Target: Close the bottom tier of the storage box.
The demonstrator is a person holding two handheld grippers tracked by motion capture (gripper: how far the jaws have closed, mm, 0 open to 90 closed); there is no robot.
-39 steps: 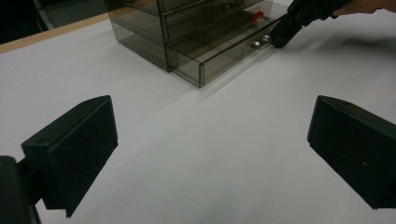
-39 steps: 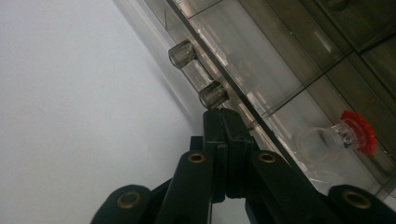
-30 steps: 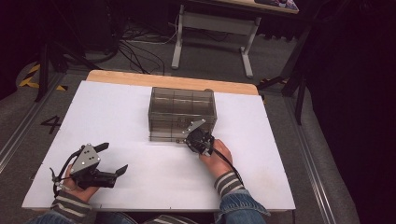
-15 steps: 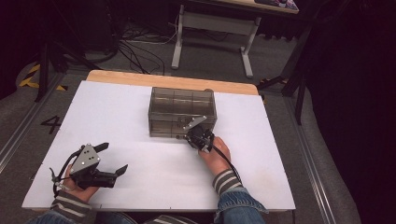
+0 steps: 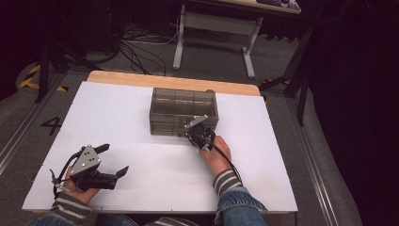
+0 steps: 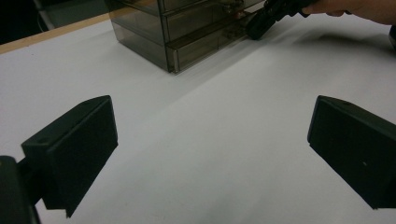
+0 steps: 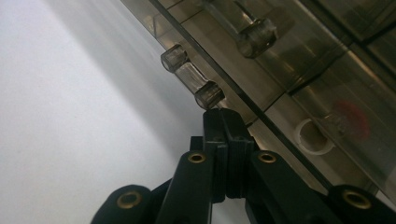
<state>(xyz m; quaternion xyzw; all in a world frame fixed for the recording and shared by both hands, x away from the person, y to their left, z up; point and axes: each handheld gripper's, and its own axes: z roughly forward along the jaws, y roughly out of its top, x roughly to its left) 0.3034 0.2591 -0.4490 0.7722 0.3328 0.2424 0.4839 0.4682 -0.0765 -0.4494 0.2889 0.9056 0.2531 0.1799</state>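
Observation:
A smoky see-through drawer cabinet (image 5: 183,109) stands at the middle back of the white table (image 5: 141,117). My right gripper (image 5: 190,134) is shut with nothing between its jaws, and its tips (image 7: 222,114) rest against the end of a clear handle (image 7: 191,77) on a bottom drawer. The left gripper view shows that right gripper (image 6: 252,30) at the cabinet's (image 6: 187,32) lower front. My left gripper (image 5: 113,159) rests open on the table at the near left, and nothing lies between its black fingers (image 6: 79,140).
Behind the drawer front lie a white ring (image 7: 315,137) and a blurred red thing (image 7: 350,114). A second clear handle (image 7: 254,32) sits on the drawer above. A wooden strip (image 5: 174,82) edges the table's far side, with a desk frame and cables beyond.
My right gripper has edged slightly closer to the cabinet's front. The left gripper has stayed where it was.

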